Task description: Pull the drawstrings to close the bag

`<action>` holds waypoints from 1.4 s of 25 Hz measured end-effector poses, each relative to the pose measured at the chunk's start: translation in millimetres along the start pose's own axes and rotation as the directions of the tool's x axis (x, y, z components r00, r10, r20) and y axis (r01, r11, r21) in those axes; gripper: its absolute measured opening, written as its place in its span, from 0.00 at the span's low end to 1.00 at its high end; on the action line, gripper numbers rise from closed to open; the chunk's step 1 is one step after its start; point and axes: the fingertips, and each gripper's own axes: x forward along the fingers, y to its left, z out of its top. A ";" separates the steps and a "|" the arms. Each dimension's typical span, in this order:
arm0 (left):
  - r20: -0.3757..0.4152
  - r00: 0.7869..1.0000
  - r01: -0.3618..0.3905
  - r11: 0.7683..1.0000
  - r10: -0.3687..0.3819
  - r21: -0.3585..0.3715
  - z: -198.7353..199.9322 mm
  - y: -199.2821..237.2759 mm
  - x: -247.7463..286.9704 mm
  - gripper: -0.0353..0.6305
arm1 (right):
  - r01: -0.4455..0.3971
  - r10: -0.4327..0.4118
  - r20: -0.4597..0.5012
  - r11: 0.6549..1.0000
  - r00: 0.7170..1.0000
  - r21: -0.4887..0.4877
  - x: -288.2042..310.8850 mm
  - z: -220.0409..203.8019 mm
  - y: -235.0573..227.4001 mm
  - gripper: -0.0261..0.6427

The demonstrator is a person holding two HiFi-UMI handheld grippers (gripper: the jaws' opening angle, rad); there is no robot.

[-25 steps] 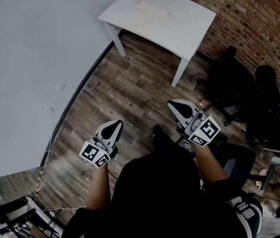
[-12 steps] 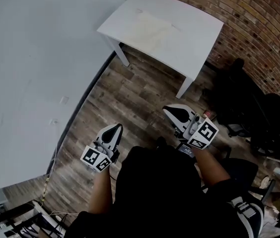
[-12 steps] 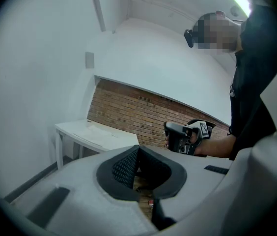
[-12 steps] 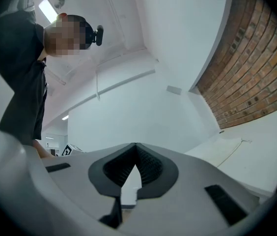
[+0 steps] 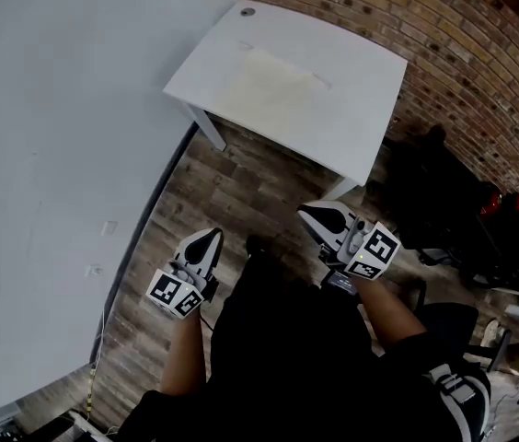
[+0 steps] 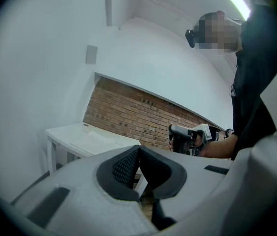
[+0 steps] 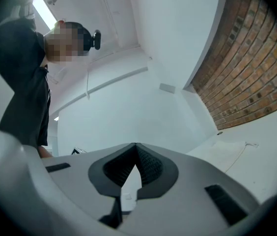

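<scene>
Both grippers closed and empty, bag lying on the table ahead

I'm holding the left gripper (image 5: 211, 235) and the right gripper (image 5: 307, 213) out over the wood-plank floor (image 5: 232, 187), each with its smooth grey jaws pinching together at the tips and nothing sitting between the black, knobbly pads (image 6: 123, 165); the bag (image 5: 273, 83) is lying well apart from both on the smooth white table (image 5: 365, 109), showing from here only as a flat, pale cream rectangle, probably thin cloth, with a fine cord (image 7: 236, 157) trailing off one edge. The table is standing on square white legs where a plain white wall (image 5: 57, 136) is meeting a rough red brick wall (image 5: 467, 72), with black chairs (image 5: 430, 201) sitting beside it
</scene>
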 end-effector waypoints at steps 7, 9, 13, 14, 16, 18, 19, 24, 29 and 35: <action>0.008 0.993 0.121 0.991 -0.122 0.062 54.4 103.6 34.6 0.06 | 0.078 -0.079 -0.008 0.992 0.997 -0.100 101.8 13.1 -45.4 0.05; 0.008 0.990 0.143 0.988 -0.143 0.056 55.8 138.7 42.1 0.06 | 0.102 -0.104 -0.006 0.985 0.995 -0.138 126.0 10.6 -55.7 0.05; 0.001 0.989 0.150 0.987 -0.150 0.056 58.2 183.5 67.2 0.06 | 0.176 -0.182 -0.026 0.971 0.983 -0.164 143.3 3.8 -86.7 0.05; -0.001 0.988 0.152 0.987 -0.152 0.057 59.5 190.7 74.3 0.06 | 0.197 -0.204 -0.028 0.967 0.978 -0.163 144.4 4.4 -96.3 0.05; -0.014 0.986 0.166 0.985 -0.166 0.053 60.9 204.8 90.1 0.06 | 0.239 -0.245 -0.018 0.958 0.969 -0.161 147.4 9.2 -116.0 0.05; -0.034 0.982 0.188 0.980 -0.186 0.058 60.8 219.4 109.5 0.06 | 0.267 -0.270 0.003 0.950 0.963 -0.163 151.4 16.0 -135.5 0.05; -0.045 0.980 0.197 0.978 -0.194 0.070 61.9 226.0 120.8 0.06 | 0.276 -0.278 0.011 0.947 0.961 -0.165 153.0 18.9 -146.1 0.05; -0.129 0.972 0.217 0.961 -0.196 0.174 76.1 257.5 186.8 0.06 | 0.319 -0.313 0.060 0.935 0.948 -0.156 159.5 28.1 -213.3 0.05; -0.212 0.962 0.229 0.932 -0.173 0.280 100.4 289.5 251.9 0.06 | 0.364 -0.350 0.117 0.922 0.929 -0.131 167.9 55.3 -280.1 0.05; -0.296 0.941 0.282 0.864 -0.164 0.417 120.1 323.0 326.1 0.06 | 0.402 -0.390 0.100 0.901 0.915 -0.165 171.0 75.6 -341.8 0.05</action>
